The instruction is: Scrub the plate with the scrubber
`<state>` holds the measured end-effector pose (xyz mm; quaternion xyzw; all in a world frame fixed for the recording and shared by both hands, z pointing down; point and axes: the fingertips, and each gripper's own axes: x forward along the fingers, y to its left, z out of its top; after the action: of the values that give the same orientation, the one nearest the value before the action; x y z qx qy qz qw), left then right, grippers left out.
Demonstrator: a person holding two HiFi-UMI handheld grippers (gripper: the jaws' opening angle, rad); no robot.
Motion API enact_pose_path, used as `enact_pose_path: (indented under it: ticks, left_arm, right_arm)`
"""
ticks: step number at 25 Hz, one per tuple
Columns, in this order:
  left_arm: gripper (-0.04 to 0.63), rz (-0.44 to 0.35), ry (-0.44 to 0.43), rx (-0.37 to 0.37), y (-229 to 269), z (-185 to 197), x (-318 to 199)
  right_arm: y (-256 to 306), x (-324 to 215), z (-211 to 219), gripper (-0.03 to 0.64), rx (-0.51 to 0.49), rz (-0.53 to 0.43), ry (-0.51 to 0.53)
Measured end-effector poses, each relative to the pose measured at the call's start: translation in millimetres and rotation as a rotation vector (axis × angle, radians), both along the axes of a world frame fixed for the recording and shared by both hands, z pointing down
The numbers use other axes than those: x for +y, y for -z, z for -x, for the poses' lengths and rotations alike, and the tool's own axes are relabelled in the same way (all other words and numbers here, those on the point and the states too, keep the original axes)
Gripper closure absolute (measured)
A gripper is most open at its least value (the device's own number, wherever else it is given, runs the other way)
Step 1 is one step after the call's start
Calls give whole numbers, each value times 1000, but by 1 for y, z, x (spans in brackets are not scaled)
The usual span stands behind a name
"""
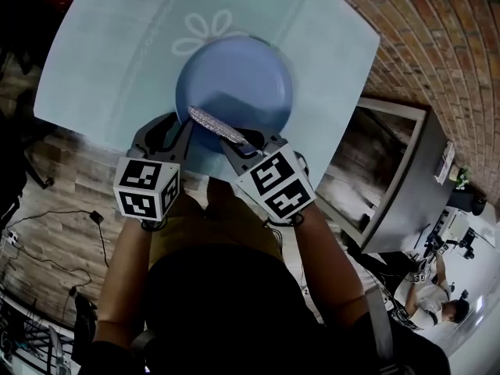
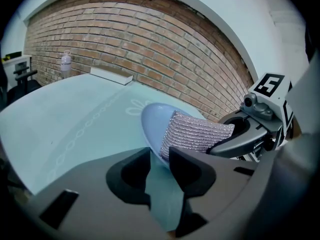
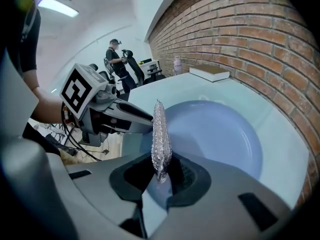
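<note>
A blue plate (image 1: 242,84) rests on the pale teal tablecloth (image 1: 109,45). Its near-left rim stands tilted up between the jaws of my left gripper (image 1: 186,127), which is shut on it. In the left gripper view the plate (image 2: 150,126) shows edge-on, running into the gap of that gripper (image 2: 159,156). My right gripper (image 1: 248,143) is shut on a flat silver mesh scrubber (image 1: 217,123), whose face lies against the plate's inner side near the gripped rim. The right gripper view shows the scrubber (image 3: 161,129) edge-on in its jaws (image 3: 161,171), over the plate (image 3: 220,134).
A brick wall (image 2: 150,49) runs along the table's far side. A white flat box (image 2: 111,76) and a small bottle (image 2: 65,64) stand at the table's far end. A framed panel (image 1: 383,178) leans at the right, cables (image 1: 47,233) lie on the wooden floor, and a person (image 3: 117,59) stands far off.
</note>
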<state>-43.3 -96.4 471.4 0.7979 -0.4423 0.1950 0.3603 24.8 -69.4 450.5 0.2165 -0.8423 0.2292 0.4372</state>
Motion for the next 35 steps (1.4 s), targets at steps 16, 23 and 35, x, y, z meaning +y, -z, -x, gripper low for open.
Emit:
enact_pose_path:
  ticks: [16, 23, 35]
  left_arm:
    - [469, 7, -6, 14, -1, -3, -2]
    - [469, 14, -5, 11, 0, -5, -4]
    - [469, 19, -25, 3, -2, 3, -4]
  right_arm:
    - [-14, -98, -16, 525, 157, -219, -97]
    - [-15, -117, -46, 529, 239, -249, -148]
    - [-19, -99, -94, 531, 396, -220, -161]
